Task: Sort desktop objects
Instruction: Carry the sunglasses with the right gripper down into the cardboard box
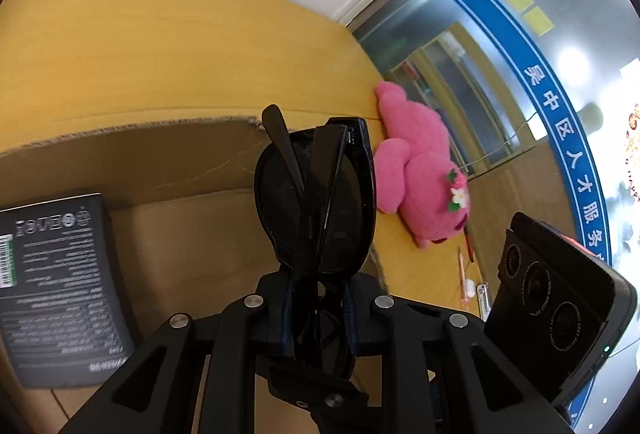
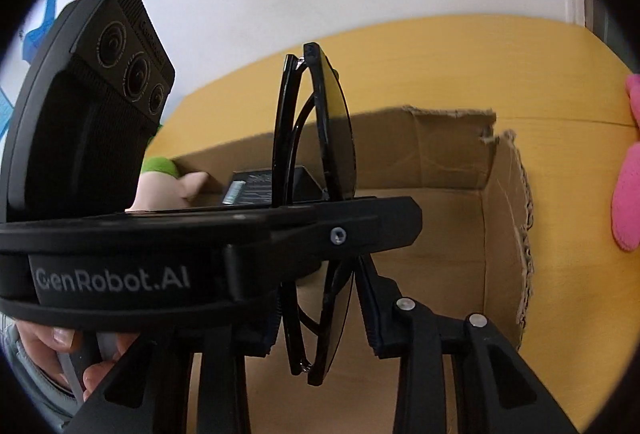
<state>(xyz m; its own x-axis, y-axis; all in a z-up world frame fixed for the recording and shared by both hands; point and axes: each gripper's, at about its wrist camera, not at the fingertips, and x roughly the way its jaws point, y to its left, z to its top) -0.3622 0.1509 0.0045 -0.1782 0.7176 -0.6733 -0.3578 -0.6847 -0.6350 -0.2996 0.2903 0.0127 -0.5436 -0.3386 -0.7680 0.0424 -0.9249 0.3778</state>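
Folded black sunglasses (image 1: 320,194) are clamped upright in my left gripper (image 1: 316,298), above the open cardboard box (image 1: 192,170). In the right wrist view the same sunglasses (image 2: 320,138) stand between my right gripper's fingers (image 2: 372,318), which sit slightly apart around them; the left gripper's body (image 2: 200,234) crosses in front. A black booklet (image 1: 60,286) lies in the box. A pink plush toy (image 1: 424,178) lies on the yellow table right of the box.
The box's torn right wall (image 2: 508,226) stands beside the yellow table (image 1: 160,46). A green and beige plush (image 2: 168,178) lies in the box's far left. A pen (image 1: 464,274) lies near the pink plush. A glass wall is on the right.
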